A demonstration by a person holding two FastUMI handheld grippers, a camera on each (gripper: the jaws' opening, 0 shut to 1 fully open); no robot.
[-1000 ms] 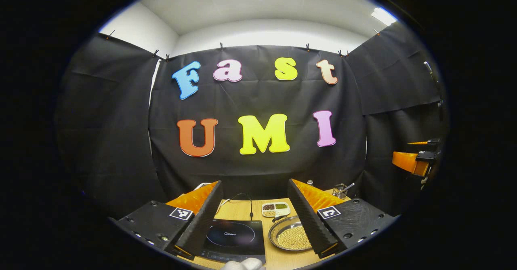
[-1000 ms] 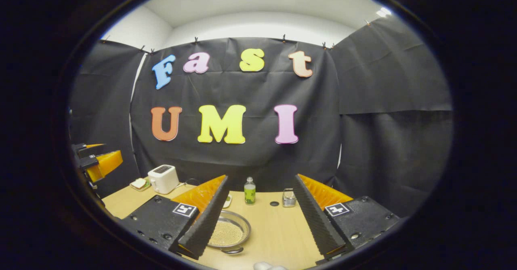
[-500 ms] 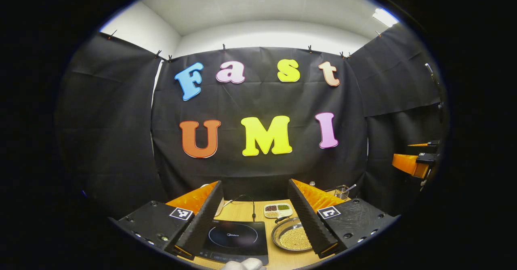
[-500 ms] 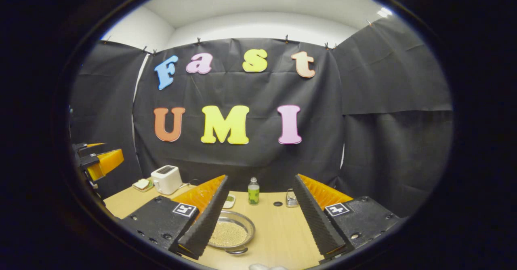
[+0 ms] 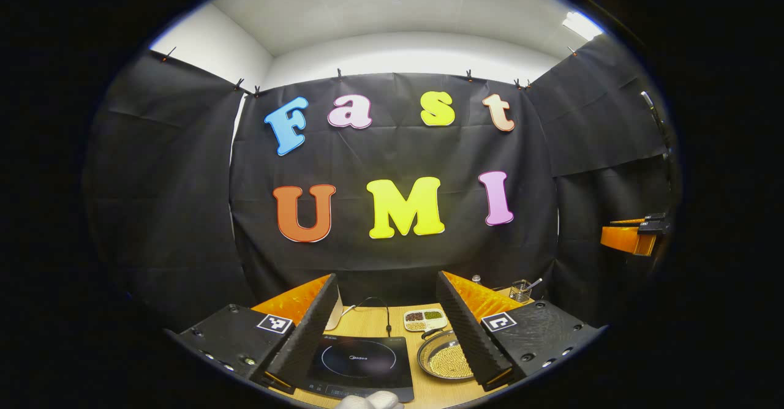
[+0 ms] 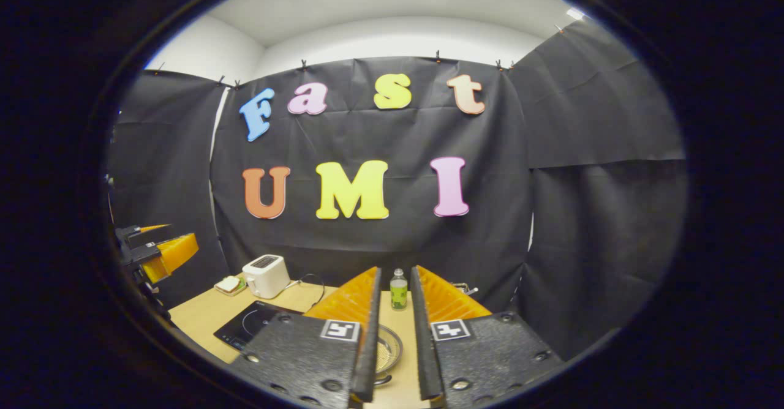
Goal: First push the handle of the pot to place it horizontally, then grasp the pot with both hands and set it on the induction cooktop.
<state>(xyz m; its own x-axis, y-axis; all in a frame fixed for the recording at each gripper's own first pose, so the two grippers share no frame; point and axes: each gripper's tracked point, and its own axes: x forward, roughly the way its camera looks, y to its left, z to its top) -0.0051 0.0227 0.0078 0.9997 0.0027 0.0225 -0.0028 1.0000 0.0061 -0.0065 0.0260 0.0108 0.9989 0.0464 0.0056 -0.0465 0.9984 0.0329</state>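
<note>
Steel pot (image 5: 446, 360), seemingly grain-filled, at 3 o'clock of induction cooktop (image 5: 361, 363) on wooden table (image 6: 202, 314) | left gripper (image 5: 387, 329) fingers spread wide, empty | right gripper (image 6: 392, 335) fingers nearly closed, holding nothing.

One cooktop (image 5: 361, 363) sits on one wooden table (image 6: 196, 314). There is one metal pot (image 5: 442, 360), holding small yellowish grains too many and too fine to count. One divided dish (image 5: 425, 319) has four compartments. One white toaster (image 6: 265, 276) stands at the back, with one small plate (image 6: 229, 285) beside it. One green bottle (image 6: 399, 290) stands upright. One glass cup (image 5: 519, 290) holds one spoon. Two grippers are in view: the left gripper (image 5: 387, 335) and the right gripper (image 6: 392, 341), each with two fingers.
</note>
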